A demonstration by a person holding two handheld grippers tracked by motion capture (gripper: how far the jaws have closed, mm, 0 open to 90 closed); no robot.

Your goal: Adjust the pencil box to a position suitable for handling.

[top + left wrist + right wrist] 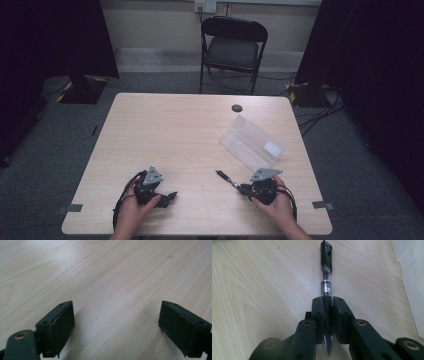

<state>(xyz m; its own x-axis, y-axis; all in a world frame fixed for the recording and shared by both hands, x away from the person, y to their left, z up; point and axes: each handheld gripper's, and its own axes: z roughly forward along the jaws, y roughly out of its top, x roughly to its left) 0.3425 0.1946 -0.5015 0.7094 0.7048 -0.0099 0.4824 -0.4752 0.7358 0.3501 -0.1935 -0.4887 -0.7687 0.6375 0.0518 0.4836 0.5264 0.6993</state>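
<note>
So the right gripper [329, 302] is clamped on a pen [326, 272] just beside the clear box [252, 142], near the table [170, 125] edge; left gripper [117, 322] gapes wide over bare wood.

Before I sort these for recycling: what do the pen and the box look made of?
Pen: plastic by its look, a see-through barrel with glossy black clip and ends. Box: thin clear plastic, slightly frosted; the table shows through it. Table: pale wood-grain top, probably laminate.
</note>
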